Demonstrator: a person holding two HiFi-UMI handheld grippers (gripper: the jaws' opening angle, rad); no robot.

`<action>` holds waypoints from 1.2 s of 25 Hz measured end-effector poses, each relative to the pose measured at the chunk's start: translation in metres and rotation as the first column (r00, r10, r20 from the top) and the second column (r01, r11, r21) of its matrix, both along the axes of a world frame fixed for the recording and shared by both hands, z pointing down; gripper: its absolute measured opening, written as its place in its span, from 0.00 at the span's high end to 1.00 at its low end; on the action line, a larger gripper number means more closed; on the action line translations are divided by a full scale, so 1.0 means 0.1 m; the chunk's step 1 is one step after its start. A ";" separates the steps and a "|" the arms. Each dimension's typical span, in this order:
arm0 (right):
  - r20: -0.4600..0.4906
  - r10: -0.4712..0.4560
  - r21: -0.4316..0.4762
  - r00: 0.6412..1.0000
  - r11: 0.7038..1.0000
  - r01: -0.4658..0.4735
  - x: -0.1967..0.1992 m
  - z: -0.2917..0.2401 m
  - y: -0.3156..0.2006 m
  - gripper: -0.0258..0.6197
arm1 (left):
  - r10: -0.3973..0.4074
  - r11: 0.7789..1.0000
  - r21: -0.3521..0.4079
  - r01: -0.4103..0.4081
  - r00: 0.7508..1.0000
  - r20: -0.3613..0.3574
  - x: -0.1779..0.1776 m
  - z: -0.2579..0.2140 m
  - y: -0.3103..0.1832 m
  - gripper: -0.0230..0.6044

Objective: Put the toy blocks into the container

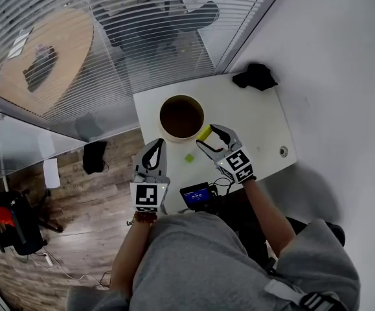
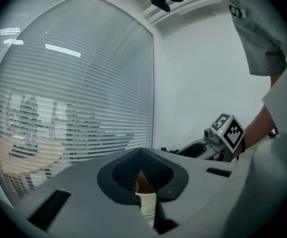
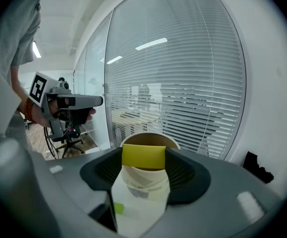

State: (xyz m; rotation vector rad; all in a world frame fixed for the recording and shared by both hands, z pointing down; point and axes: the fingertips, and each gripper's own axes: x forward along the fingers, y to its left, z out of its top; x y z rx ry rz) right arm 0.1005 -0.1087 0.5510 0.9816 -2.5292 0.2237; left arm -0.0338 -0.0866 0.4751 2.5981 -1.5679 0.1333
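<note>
A round paper cup (image 1: 181,116) stands open on the white table (image 1: 258,128). My right gripper (image 1: 206,137) is shut on a yellow block (image 1: 204,133), held just beside the cup's near right rim. In the right gripper view the yellow block (image 3: 143,155) spans the jaws in front of the cup (image 3: 148,182). A small green block (image 1: 189,157) lies on the table between the grippers, also low in the right gripper view as the green block (image 3: 117,208). My left gripper (image 1: 155,142) hovers at the table's near left edge with its tips together and nothing held, pointing at the cup (image 2: 145,197).
A black object (image 1: 254,76) lies at the table's far right corner. A small round fitting (image 1: 283,151) sits near the right edge. A device with a blue screen (image 1: 197,195) hangs below the near edge. Window blinds (image 1: 142,37) rise behind the table.
</note>
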 end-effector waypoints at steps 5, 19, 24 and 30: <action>-0.009 -0.004 0.010 1.000 1.000 0.004 -0.04 -0.02 -0.10 0.52 | -0.006 1.000 -0.006 0.006 1.000 -0.013 -0.01 0.00 0.00 0.95; -0.009 0.005 -0.006 1.000 1.000 -0.005 -0.20 0.03 -0.26 0.52 | -0.015 1.000 -0.002 0.015 1.000 -0.002 -0.11 -0.05 -0.05 0.95; -0.027 -0.005 -0.013 1.000 1.000 0.005 -0.24 0.12 -0.28 0.52 | -0.025 1.000 -0.004 0.025 1.000 0.002 -0.16 -0.02 -0.05 0.95; -0.036 -0.005 -0.024 0.999 1.000 0.004 -0.28 0.19 -0.31 0.52 | -0.039 0.999 -0.009 0.040 0.999 0.004 -0.27 0.00 -0.06 0.95</action>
